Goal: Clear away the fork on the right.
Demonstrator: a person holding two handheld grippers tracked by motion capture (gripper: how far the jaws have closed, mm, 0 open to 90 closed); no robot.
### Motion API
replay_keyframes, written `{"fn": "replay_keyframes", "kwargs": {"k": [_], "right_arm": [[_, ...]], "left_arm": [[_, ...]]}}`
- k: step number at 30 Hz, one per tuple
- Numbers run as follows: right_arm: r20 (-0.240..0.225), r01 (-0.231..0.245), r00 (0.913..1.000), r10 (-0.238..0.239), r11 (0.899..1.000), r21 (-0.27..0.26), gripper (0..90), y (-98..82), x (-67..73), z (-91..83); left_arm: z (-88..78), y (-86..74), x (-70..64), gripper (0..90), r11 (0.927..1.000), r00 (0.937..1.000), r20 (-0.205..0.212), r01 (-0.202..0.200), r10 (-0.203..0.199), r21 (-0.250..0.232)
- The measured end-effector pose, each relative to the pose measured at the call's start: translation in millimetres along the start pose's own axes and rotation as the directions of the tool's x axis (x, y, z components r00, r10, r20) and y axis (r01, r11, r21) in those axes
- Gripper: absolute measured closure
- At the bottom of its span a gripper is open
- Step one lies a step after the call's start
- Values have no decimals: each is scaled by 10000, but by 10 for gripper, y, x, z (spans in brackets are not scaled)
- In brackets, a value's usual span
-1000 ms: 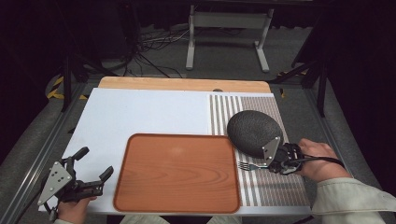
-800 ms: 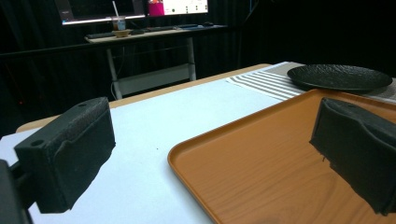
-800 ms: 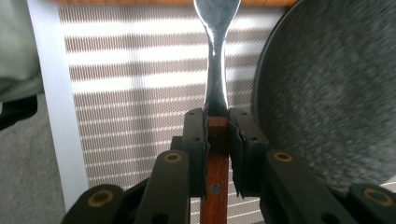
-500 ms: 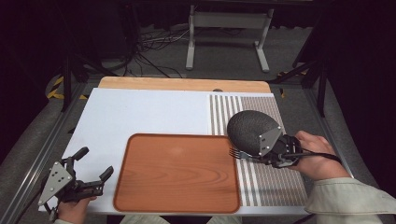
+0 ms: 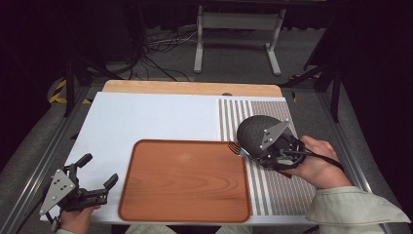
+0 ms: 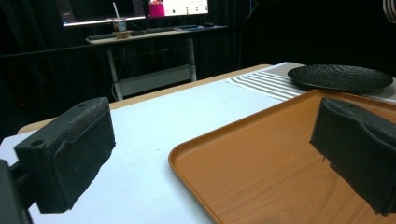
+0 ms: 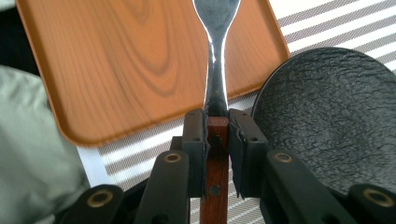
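Right gripper [image 5: 257,155] clamped on a fork [image 5: 238,148], tines poking left over the near-right corner area of the wooden tray [image 5: 185,183], seen from the high view. Sits just in front of a black textured plate [image 5: 253,129] on the striped placemat [image 5: 272,185], held by the right hand [image 5: 316,163]. Left gripper [image 5: 100,183] at the near-left table edge, jaws spread wide, gripping nothing, resting beside the tray's left rim.

From the left gripper view: two black foam pads [image 6: 65,149] well apart with bare white table surface [image 6: 154,121] and tray rim [image 6: 196,140] between them; black plate [image 6: 341,77] far right, on the striped mat.

From the right gripper view: jaws pinched narrow on the fork's wooden handle [image 7: 215,154], metal neck and head [image 7: 217,28] rising over the tray [image 7: 126,60]; plate [image 7: 327,121] to the right.

Step in hand, judged: carrying the fork, lifted, from the placemat side toward the tray. Next move probably calls for travelling further left over the tray, lowering until the fork lies flat, then parting the jaws.

Tine tips cut off at the top of the right gripper view; part of the plate hidden behind the gripper from above; whether the fork touches the tray hard to tell, likely clear of it.
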State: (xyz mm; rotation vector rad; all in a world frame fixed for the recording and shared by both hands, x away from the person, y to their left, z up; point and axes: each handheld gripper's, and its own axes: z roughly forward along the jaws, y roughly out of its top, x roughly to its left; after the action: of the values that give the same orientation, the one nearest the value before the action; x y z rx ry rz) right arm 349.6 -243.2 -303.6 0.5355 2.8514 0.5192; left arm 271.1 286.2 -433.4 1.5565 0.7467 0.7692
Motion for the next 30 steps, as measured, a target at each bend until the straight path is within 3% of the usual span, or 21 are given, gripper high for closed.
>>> {"fn": "replay_keyframes", "kwargs": {"k": [9, 12, 19, 21, 27, 28, 30], "right_arm": [[151, -1359, 9906, 1357, 9907, 90, 776, 147, 87, 95], [-40, -1490, 9888, 1490, 9888, 13, 776, 199, 128, 120], [63, -2036, 9790, 2036, 9790, 86, 776, 288, 205, 185], [35, -2479, 9688, 2478, 9687, 160, 776, 310, 215, 220], [127, -2982, 9544, 2983, 9545, -34, 776, 360, 282, 308], [112, -3212, 9469, 3213, 9469, -128, 776, 369, 295, 327], [142, -3390, 9406, 3392, 9406, -162, 776, 378, 308, 354]], "left_arm": [[1, 4, 1, 4, 10000, 10000, -36, -16, 16, -19], [6, 4, 2, 4, 10000, 9999, -107, -21, 21, -16], [15, 13, 8, 4, 10000, 9999, -104, -26, 26, -34], [27, 13, 8, 5, 10000, 10000, -78, -41, 41, -9], [46, 18, 4, 4, 10000, 10000, -8, -22, 22, -92], [46, 18, 5, 5, 10000, 10000, -7, -26, 26, -85], [42, 17, 4, 4, 10000, 10000, -21, -39, 39, -61]]}}
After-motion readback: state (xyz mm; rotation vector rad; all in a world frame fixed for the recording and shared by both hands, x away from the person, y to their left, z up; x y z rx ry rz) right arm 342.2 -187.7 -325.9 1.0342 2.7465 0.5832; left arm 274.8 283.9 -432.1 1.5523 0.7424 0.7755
